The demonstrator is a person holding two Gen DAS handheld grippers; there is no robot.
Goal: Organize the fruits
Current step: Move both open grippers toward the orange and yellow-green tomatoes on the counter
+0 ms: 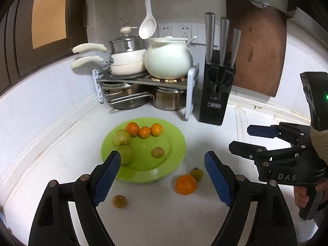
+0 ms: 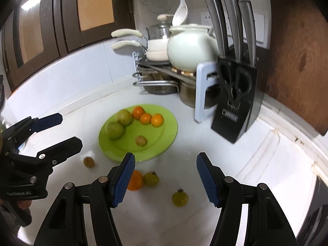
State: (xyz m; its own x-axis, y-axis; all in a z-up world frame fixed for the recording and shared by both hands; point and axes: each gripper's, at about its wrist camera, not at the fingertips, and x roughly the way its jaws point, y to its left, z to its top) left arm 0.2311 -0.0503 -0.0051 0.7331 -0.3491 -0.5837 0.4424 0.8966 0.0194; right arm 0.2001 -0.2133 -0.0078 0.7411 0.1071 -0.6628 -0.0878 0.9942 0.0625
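The green plate (image 1: 143, 164) sat in the middle of the white table (image 1: 164, 221). On it lay three oranges (image 1: 144, 132) near 12 o'clock, two green fruits (image 1: 121, 137) near 10 o'clock, and one small brown fruit (image 1: 157, 152) near 3 o'clock.

Four fruits were not on the plate. In the left view, a loose orange (image 1: 186, 184) lay off the plate at 4 o'clock, touching a small green fruit (image 1: 196, 174). A loose brown fruit (image 1: 119, 201) lay off the plate at 7 o'clock. The right view showed one more green fruit (image 2: 180, 198), alone and nearer the camera.

The left gripper (image 1: 163, 178) had its jaws wide and held nothing. The right gripper (image 2: 165, 179) had its jaws partly open and held nothing too.

What could go wrong? The fruits were round, so a bump from a jaw could send one rolling across the smooth table. The loose orange and its green neighbour touched, so grabbing one could push the other away. The two grippers were close together and could knock into each other. A fruit dropped hard on the plate could roll into the others and push one off the rim.

The table was white, smooth and bare near the camera. It sat in a kitchen corner. At 12 o'clock stood a rack (image 1: 143, 82) with pots, and a black knife block (image 1: 217, 94) stood at 1 o'clock. A brown cutting board (image 1: 260, 47) leaned on the wall at 2 o'clock. Dark cabinet doors (image 1: 47, 14) were at 10 o'clock.
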